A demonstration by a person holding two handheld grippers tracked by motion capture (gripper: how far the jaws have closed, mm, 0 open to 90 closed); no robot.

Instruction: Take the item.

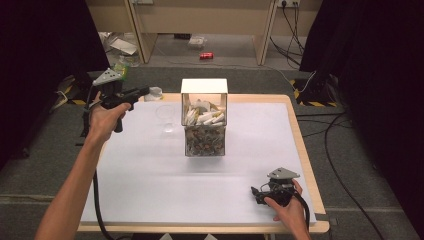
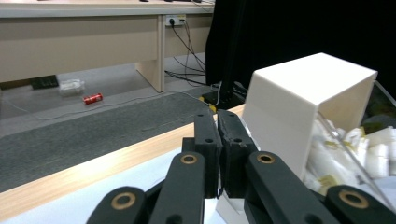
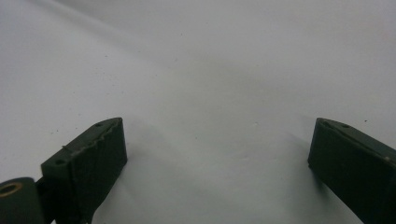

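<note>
From the high view, the left claw (image 1: 142, 92) is up over the far left corner of the white-covered surface (image 1: 150, 175), held level and aimed toward the clear plastic box with the white top (image 1: 204, 117), which stands at the middle of the surface toward its far edge, packed with small white and mixed pieces. Claw and box are apart, nothing touching. A small clear glass cup (image 1: 165, 114) sits between them, just left of the box, likely where pieces are meant to go, though that's a guess. The right claw (image 1: 257, 194) rests low at the near right corner, well away from the box, parked out of the working path.

Over to the left gripper view: the two black jaws stand pressed together, nothing visible between them, and the left claw (image 2: 218, 116) noses toward the box's white top (image 2: 299, 98). White pieces (image 2: 355, 149) show through the clear wall on the right. Closed like that, it looks set to nudge or tip the box rather than pick from it. A red can (image 2: 92, 98) lies on the floor beyond.

Right gripper view now: the right claw (image 3: 217, 144) is spread wide over the bare white surface (image 3: 210, 70), holding nothing, simply waiting.
</note>
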